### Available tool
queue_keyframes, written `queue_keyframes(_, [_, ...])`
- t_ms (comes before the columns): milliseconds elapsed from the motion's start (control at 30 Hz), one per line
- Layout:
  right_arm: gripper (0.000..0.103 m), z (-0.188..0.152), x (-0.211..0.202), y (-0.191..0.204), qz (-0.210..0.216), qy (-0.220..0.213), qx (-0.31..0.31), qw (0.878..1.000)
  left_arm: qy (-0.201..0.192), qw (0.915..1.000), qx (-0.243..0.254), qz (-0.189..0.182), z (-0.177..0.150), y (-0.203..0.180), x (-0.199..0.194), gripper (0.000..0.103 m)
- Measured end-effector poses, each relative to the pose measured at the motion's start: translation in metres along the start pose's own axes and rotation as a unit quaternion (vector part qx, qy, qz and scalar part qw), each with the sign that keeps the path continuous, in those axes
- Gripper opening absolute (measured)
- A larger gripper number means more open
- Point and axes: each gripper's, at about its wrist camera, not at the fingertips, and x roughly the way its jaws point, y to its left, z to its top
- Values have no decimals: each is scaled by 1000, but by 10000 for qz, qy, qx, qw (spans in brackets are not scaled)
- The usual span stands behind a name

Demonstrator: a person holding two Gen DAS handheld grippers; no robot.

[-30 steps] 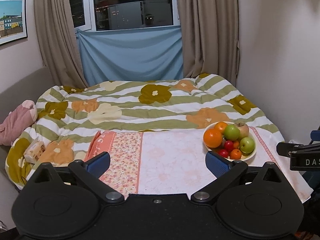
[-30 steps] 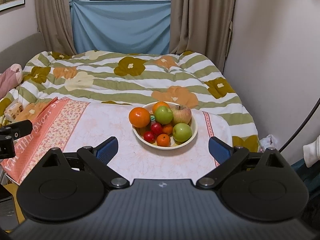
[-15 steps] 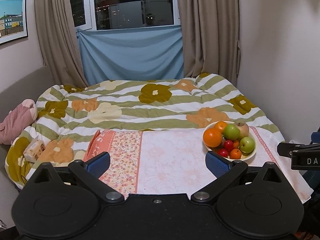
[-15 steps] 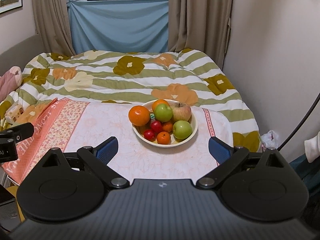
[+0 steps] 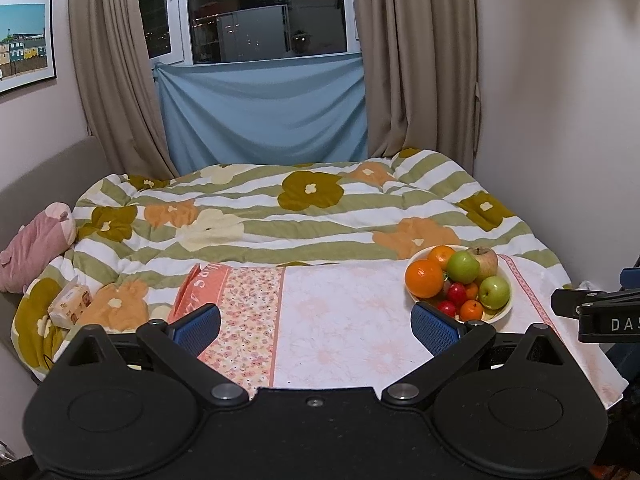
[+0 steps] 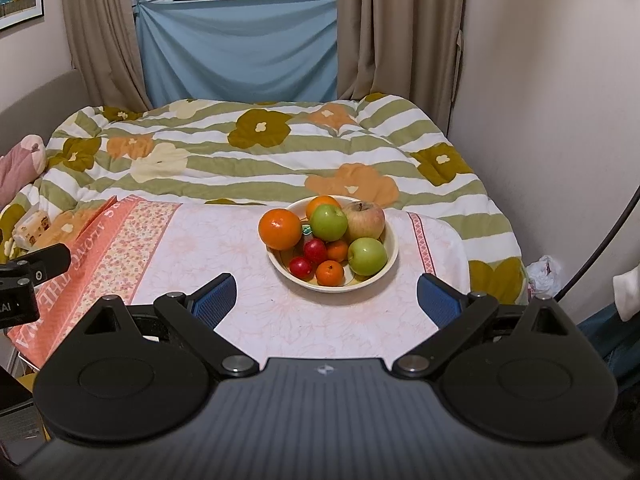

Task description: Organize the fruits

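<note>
A cream bowl (image 6: 390, 258) of fruit stands on the pink floral cloth of a low table (image 6: 248, 312). It holds a large orange (image 6: 279, 229), two green apples (image 6: 329, 222), a reddish apple (image 6: 366, 220), small red fruits (image 6: 315, 251) and small oranges (image 6: 330, 273). The bowl also shows in the left wrist view (image 5: 502, 310) at the right. My right gripper (image 6: 325, 296) is open and empty, just short of the bowl. My left gripper (image 5: 316, 326) is open and empty over the cloth, left of the bowl.
A bed with a striped flower quilt (image 5: 280, 216) lies behind the table. A pink plush toy (image 5: 36, 248) and a tissue pack (image 5: 70, 304) lie at its left. A wall is close on the right. A dark cable (image 6: 608, 236) hangs at the right.
The right gripper has crept a little closer to the bowl. The left view is almost unchanged. Both grippers stay open.
</note>
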Motion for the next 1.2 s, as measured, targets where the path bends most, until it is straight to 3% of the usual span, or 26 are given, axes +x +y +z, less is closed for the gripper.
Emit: queue_keyframes(1200, [103, -5, 1, 1, 61, 87, 65, 9999, -93, 9996, 260, 4, 1, -17, -2, 103])
